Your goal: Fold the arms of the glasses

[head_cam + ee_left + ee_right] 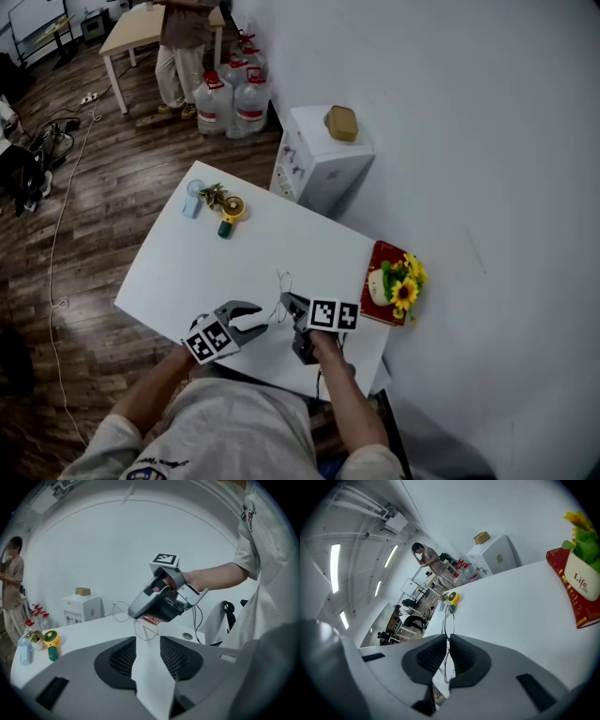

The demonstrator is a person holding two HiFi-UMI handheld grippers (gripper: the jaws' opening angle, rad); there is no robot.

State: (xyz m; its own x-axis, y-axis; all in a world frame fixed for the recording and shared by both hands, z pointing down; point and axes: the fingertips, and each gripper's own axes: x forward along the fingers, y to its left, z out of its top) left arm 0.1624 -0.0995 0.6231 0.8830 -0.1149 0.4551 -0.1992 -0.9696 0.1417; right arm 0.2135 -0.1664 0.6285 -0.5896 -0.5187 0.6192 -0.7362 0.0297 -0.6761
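Glasses: thin wire, light, bendy (deforms easily). Right gripper pinches the frame, held over the table near its front edge. Left gripper spread, empty. Judgement: grab arm near hinge, gently.

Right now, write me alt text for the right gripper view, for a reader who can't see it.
The right gripper is shut on thin wire-framed glasses, holding them over a white table. A white pot of yellow flowers stands on a red box at the right edge, and a yellow and green item lies at the table's far end.
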